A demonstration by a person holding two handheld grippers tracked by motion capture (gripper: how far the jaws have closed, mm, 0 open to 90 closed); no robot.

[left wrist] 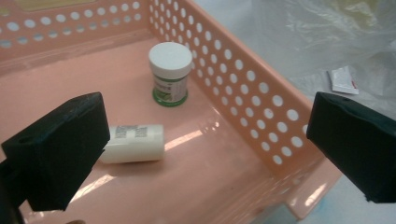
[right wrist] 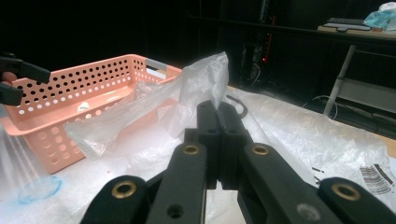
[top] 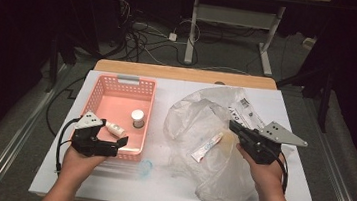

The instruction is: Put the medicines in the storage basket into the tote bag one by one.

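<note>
A pink perforated basket (top: pixel 98 91) stands on the left of the table. In it, a white-lidded jar with a green label (top: pixel 137 118) (left wrist: pixel 170 72) stands upright and a small white bottle (top: pixel 115 130) (left wrist: pixel 135 142) lies on its side. My left gripper (top: pixel 119 144) (left wrist: pixel 205 149) hovers open over the basket's near right corner, nothing between its jaws. A crumpled clear plastic bag (top: pixel 198 133) (right wrist: pixel 205 79) lies at centre right with a white and red tube (top: pixel 207 146) inside. My right gripper (top: pixel 232 127) (right wrist: pixel 219 109) is shut on a fold of the bag, lifting it.
A small clear bluish cap-like object (top: pixel 145 167) (right wrist: pixel 39 189) lies on the white table cover (top: pixel 107 186) just in front of the basket. A barcode label (top: pixel 246 110) shows on the bag's far side. Beyond the table are cables and desk legs on a dark floor.
</note>
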